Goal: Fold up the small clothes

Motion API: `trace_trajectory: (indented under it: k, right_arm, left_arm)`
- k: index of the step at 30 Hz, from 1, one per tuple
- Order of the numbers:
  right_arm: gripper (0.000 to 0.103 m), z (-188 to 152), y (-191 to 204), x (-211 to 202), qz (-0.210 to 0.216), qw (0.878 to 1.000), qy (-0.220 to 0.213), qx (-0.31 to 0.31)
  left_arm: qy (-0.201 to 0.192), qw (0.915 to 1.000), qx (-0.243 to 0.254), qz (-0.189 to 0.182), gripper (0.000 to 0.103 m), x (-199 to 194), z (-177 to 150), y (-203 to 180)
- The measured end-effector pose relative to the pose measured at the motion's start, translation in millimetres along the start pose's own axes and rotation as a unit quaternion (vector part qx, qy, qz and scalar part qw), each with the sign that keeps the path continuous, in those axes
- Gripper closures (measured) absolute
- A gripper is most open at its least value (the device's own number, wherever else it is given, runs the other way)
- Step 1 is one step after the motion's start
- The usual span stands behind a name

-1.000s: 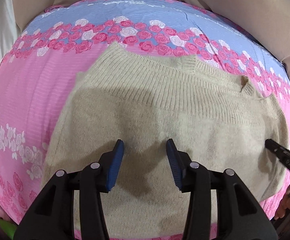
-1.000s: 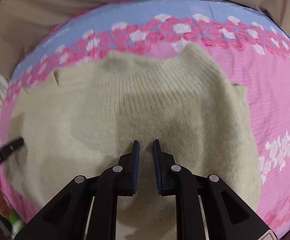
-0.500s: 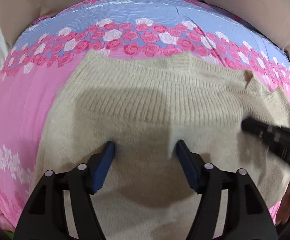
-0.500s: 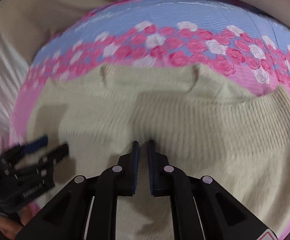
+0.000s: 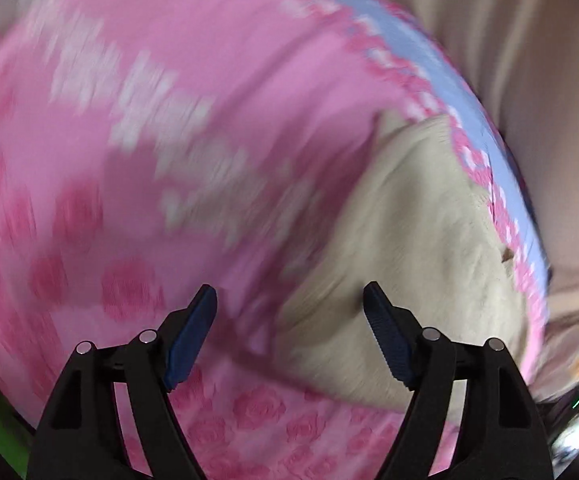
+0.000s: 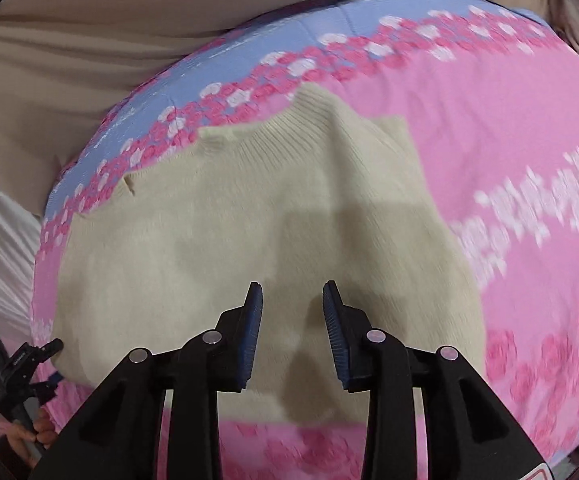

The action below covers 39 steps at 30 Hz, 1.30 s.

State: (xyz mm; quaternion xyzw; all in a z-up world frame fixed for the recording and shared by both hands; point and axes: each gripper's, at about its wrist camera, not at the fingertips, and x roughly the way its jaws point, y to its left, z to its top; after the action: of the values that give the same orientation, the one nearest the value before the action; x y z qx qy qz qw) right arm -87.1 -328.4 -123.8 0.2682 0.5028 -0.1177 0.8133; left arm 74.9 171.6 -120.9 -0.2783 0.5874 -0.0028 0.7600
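1. The right gripper (image 6: 292,292) hangs over the near part of the beige sweater (image 6: 249,240); its jaws have just been opening, stand partly apart, and nothing is between them.
2. The left gripper (image 5: 289,300) is wide apart after opening and holds nothing, poised above the sweater's (image 5: 429,240) left edge.
3. The sweater lies folded flat on the pink floral sheet (image 6: 509,140).
4. Beyond the sweater, the sheet's blue band meets a tan cloth (image 6: 89,60).
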Motion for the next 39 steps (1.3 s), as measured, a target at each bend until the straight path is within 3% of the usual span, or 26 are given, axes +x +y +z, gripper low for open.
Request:
trace_trajectory:
  k: [2, 5, 6, 9, 13, 15, 17, 21, 27, 31, 35, 39]
  right_arm:
    - [0.071, -5, 9, 0, 0.013, 1.0, 0.003, -0.009]
    - [0.071, -7, 38, 2, 0.033, 0.998, 0.005, -0.053]
    - [0.071, -5, 55, 5, 0.045, 0.996, 0.009, -0.072]
    - [0.071, -3, 99, 17, 0.063, 0.99, 0.021, -0.127]
    - [0.071, -1, 135, 66, 0.041, 0.983, 0.058, -0.17]
    - [0.071, -5, 134, 86, 0.028, 0.982, 0.072, -0.173]
    - [0.073, -9, 136, 85, 0.027, 0.98, 0.052, -0.189]
    - [0.073, -8, 136, 87, 0.028, 0.981, 0.055, -0.185]
    - [0.072, -5, 133, 87, 0.038, 0.982, 0.06, -0.173]
    - [0.07, 1, 114, 71, 0.074, 0.987, 0.06, -0.128]
    - [0.07, 11, 76, 38, 0.096, 0.992, 0.025, -0.08]
    - [0.069, 14, 17, 4, 0.075, 0.996, -0.013, -0.041]
  left_arm:
    - [-0.023, 0.9994, -0.02, -0.017, 0.028, 1, -8, 0]
    - [-0.026, 0.9995, -0.011, -0.011, 0.028, 7, -9, -15]
    - [-0.019, 0.9996, -0.005, -0.019, 0.04, 9, -8, -19]
    - [-0.001, 0.9996, 0.001, -0.029, 0.062, 17, -7, -29]
    - [0.006, 0.9981, -0.033, -0.051, 0.081, 19, -4, -23]
    - [0.008, 0.9962, -0.048, -0.072, 0.084, 13, -3, -15]
    - [0.002, 0.9935, -0.051, -0.102, 0.085, 0, -3, -18]
    - [-0.019, 0.9868, -0.004, -0.161, 0.086, -33, -3, -47]
    - [-0.023, 0.9668, 0.113, -0.228, 0.088, -68, -22, -134]
    - [-0.007, 0.9496, 0.195, -0.246, 0.089, -70, -47, -191]
    - [0.019, 0.929, 0.264, -0.259, 0.09, -61, -79, -251]
    - [0.049, 0.9005, 0.345, -0.261, 0.091, -48, -128, -313]
